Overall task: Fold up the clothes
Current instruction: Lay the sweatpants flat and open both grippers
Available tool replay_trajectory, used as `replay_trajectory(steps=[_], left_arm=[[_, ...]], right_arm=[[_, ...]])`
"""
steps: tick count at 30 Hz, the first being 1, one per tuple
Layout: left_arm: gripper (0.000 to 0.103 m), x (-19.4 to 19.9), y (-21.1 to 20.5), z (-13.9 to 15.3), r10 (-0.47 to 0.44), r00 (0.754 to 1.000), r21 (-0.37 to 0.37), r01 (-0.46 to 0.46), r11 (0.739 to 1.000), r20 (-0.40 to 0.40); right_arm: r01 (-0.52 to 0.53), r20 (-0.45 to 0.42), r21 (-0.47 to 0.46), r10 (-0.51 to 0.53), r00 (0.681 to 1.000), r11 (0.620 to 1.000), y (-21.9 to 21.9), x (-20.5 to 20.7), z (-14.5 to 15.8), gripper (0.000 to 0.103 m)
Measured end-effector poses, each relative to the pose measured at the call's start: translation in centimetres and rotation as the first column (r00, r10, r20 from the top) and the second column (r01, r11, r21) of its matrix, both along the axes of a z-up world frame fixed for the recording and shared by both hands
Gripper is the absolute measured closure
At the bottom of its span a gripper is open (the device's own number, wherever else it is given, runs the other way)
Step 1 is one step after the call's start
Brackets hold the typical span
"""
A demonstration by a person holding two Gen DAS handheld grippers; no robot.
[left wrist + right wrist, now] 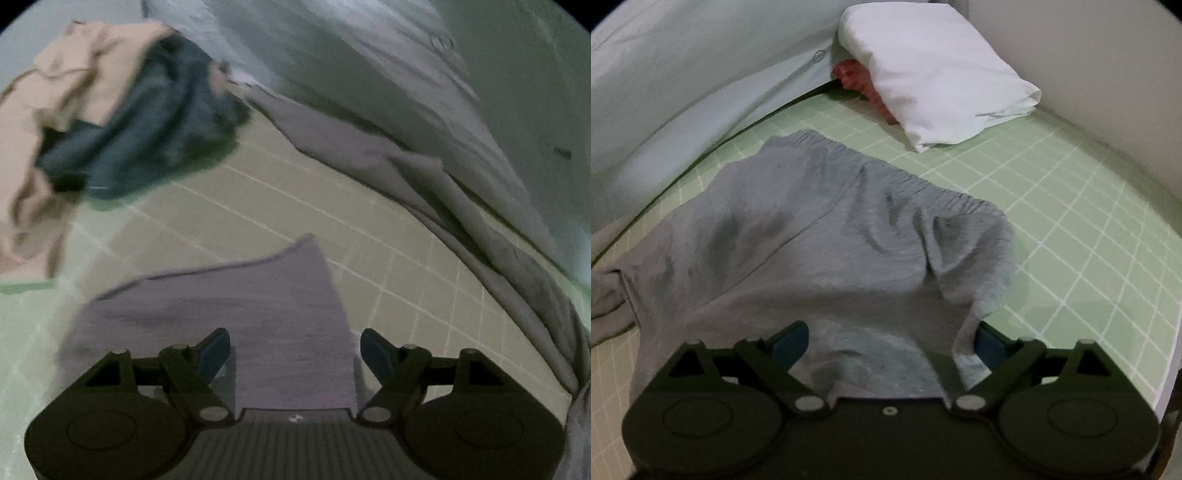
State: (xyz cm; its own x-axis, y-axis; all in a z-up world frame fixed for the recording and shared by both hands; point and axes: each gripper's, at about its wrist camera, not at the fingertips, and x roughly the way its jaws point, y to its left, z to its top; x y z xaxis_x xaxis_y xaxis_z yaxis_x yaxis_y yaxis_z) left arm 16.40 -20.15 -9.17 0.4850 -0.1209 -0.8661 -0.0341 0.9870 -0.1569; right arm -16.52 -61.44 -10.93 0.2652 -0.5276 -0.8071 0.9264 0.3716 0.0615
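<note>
A grey garment with an elastic waistband (827,229) lies spread and wrinkled on the green grid mat (1071,206). My right gripper (891,343) hovers over its near edge, open. Cloth lies between the blue pads (790,341) without being pinched, and a fold drapes over the right one. In the left wrist view, a grey flap of cloth (240,314) lies flat under my left gripper (295,354). That gripper is open too, its pads (376,354) standing apart on either side of the flap. A long grey strip (498,236) of fabric runs along the right.
A crumpled beige garment (55,103) and a dark teal one (155,125) are piled at the upper left. A pale blue shirt (683,74) lies along the mat's far side. A folded white cloth (934,77) rests on something red (857,77). The mat's edge (1167,373) is at the right.
</note>
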Motion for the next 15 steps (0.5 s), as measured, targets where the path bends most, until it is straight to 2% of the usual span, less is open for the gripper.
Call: replay_trajectory(steps=[2,3,4,5,7,8,9,12,14,15], left_arm=[[0.028,0.8,-0.7,-0.6,0.016,1.0,0.011,-0.016,1.0,-0.015],[0.035,1.2,-0.9,-0.8,0.026,0.999,0.018,-0.025,1.0,-0.022],[0.035,1.6,-1.1,-1.1,0.035,0.999,0.025,-0.034,0.999,-0.028],[0.043,2.0,-1.3,-1.2,0.04,0.999,0.031,-0.039,0.999,-0.032],[0.066,2.6,-1.1,-1.1,0.055,0.998,0.043,-0.054,0.998,-0.026],[0.093,3.1,-0.6,-1.2,0.072,0.997,0.034,-0.071,0.997,-0.03],[0.102,3.5,-0.2,-1.2,0.088,0.996,0.025,-0.087,0.996,-0.033],[0.103,5.3,1.7,-0.8,0.143,0.989,-0.025,-0.144,0.989,-0.027],[0.103,6.9,3.2,0.3,0.183,0.983,-0.037,-0.182,0.983,0.016],[0.103,7.6,4.4,1.1,0.216,0.975,-0.071,-0.212,0.975,0.052]], right_arm=[[-0.004,-0.01,0.003,0.004,1.0,1.0,-0.1,0.5,0.0,0.007],[-0.006,-0.017,0.003,0.006,1.0,1.0,-0.2,0.8,0.0,0.007],[-0.009,-0.024,0.002,0.009,1.0,1.0,-0.2,1.0,0.1,0.007],[-0.014,-0.031,0.0,0.014,0.999,1.0,-0.2,1.2,0.1,0.007],[-0.023,-0.044,-0.005,0.022,0.999,1.0,-0.1,1.6,0.3,0.007],[-0.027,-0.051,-0.007,0.027,0.998,1.0,0.0,1.8,0.3,0.007],[-0.031,-0.057,-0.009,0.03,0.998,0.999,0.0,1.9,0.4,0.007],[-0.039,-0.071,-0.009,0.038,0.997,0.999,0.1,2.5,0.3,0.007],[-0.048,-0.078,-0.01,0.047,0.996,0.999,0.2,2.8,0.3,0.007],[-0.054,-0.081,-0.014,0.053,0.995,0.998,0.3,2.9,0.3,0.007]])
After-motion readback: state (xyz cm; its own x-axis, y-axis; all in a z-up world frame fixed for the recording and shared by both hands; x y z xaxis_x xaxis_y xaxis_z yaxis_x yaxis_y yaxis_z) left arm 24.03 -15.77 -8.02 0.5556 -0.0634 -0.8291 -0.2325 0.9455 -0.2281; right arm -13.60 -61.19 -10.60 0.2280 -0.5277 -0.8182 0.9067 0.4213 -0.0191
